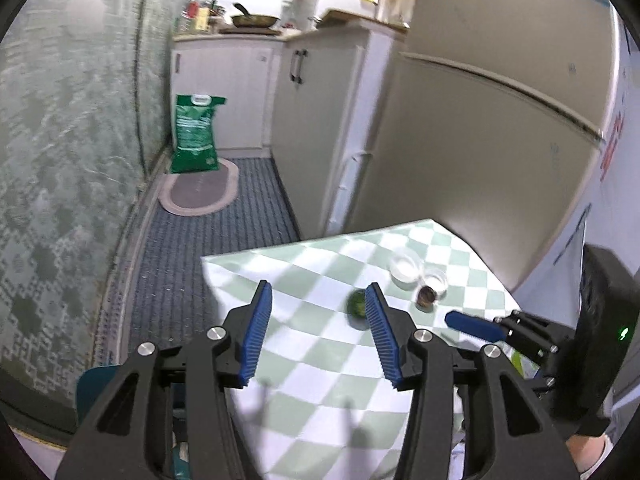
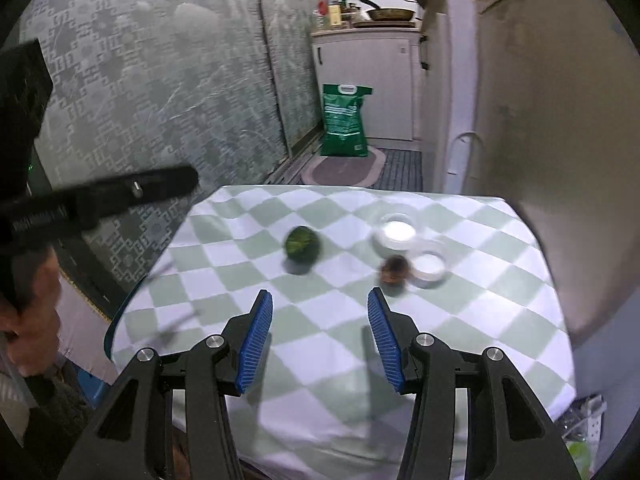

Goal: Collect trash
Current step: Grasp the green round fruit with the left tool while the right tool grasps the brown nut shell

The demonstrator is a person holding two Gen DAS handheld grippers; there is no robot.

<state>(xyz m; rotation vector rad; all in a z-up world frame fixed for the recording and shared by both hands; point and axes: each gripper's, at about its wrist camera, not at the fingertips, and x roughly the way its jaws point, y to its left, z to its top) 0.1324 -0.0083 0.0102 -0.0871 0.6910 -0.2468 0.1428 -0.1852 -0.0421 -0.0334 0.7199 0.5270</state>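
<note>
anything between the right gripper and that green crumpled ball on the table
Nothing visible does. The right gripper hangs open over bare checkered tablecloth, with the green ball ahead, slightly left. The brown scrap and two clear lids lie off to the right.

The near half of the desk (image 2: 320, 360) lay bare, leaving open room for approach. Farther back, a green ball (image 2: 302, 243) sat alone, well apart from a cluster of two clear cups (image 2: 396, 230) and a brown lump (image 2: 394, 269). A refrigerator (image 2: 540, 140) closed off the right side.
</note>
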